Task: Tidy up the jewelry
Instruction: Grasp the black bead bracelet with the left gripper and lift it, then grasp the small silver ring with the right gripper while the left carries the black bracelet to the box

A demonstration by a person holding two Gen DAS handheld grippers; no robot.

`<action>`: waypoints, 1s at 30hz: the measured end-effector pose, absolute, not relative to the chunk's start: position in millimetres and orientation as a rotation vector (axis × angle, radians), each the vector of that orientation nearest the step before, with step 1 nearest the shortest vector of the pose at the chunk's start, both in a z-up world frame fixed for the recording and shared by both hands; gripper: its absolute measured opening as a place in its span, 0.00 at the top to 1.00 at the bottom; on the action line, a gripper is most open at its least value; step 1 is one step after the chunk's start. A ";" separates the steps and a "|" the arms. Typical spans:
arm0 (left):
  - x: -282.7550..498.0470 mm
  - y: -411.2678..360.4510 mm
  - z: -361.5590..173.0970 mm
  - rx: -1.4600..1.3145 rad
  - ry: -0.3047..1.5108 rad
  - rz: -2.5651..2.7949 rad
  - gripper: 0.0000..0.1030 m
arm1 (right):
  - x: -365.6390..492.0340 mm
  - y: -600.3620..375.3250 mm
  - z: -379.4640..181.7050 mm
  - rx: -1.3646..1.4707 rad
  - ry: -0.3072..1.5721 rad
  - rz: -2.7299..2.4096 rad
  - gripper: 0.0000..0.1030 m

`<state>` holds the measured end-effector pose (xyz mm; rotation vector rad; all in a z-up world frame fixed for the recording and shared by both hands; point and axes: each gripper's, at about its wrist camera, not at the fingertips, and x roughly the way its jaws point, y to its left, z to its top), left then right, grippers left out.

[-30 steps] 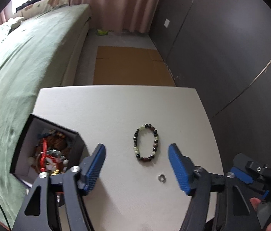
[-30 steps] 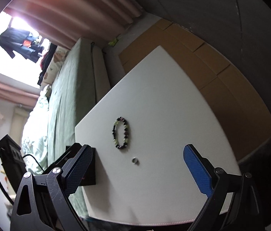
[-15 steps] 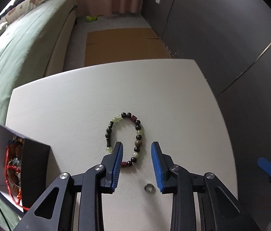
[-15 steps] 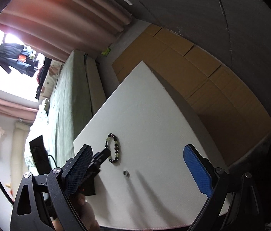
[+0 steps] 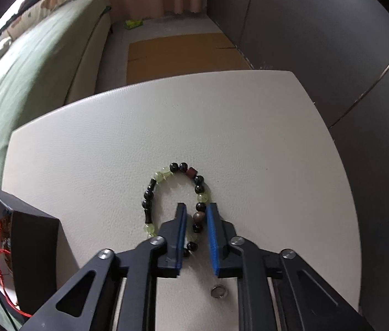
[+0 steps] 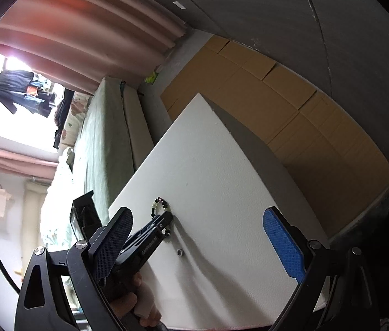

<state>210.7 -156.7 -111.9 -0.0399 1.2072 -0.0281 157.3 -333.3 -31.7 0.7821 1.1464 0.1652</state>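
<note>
A beaded bracelet (image 5: 164, 182) of black, pale green and brown beads lies on the white table (image 5: 111, 143). My left gripper (image 5: 196, 212) is low over it, its blue pads straddling the bracelet's right strand with a narrow gap; the beads between them look untouched. A small silver ring (image 5: 218, 291) lies on the table under that gripper. The black jewelry box (image 5: 23, 245) with red cord inside stands at the left edge. My right gripper (image 6: 197, 237) is wide open and empty, held tilted above the table's near right side. In its view the bracelet (image 6: 159, 207), ring (image 6: 179, 252) and left gripper (image 6: 166, 222) show.
A green sofa (image 5: 23, 63) runs along the table's left side. Cardboard (image 5: 183, 52) lies on the floor beyond the far edge. Dark cabinet doors (image 5: 318, 41) stand to the right. The box also shows in the right wrist view (image 6: 84, 209).
My left gripper has moved forward and down onto the bracelet and narrowed from wide open to a small gap around its right strand. The right gripper has tilted and drifted a little.
</note>
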 end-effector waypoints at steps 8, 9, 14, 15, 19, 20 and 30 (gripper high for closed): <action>188.9 -136.0 -93.5 -0.119 1.176 -0.054 0.90 | 159.9 -320.7 -28.7 0.750 1.150 0.179 0.07; 183.4 -131.1 -89.3 -0.135 1.166 -0.056 0.90 | 159.1 -320.7 -29.9 0.742 1.153 0.185 0.07; 157.6 -107.0 -73.0 -0.207 1.115 -0.070 0.90 | 161.1 -302.4 -28.0 0.679 1.161 0.196 0.07; 151.7 -101.4 -71.3 -0.223 1.105 -0.074 0.90 | 161.6 -300.5 -27.6 0.671 1.160 0.190 0.07; 141.7 -84.1 -67.5 -0.279 1.086 -0.075 0.90 | 163.4 -281.2 -29.7 0.591 1.182 0.188 0.18; 139.7 -79.8 -64.1 -0.292 1.081 -0.079 0.90 | 163.9 -276.7 -31.0 0.571 1.189 0.193 0.19; 124.6 -40.0 -36.6 -0.391 1.015 -0.085 0.90 | 163.6 -215.2 -48.1 0.370 1.273 0.287 0.49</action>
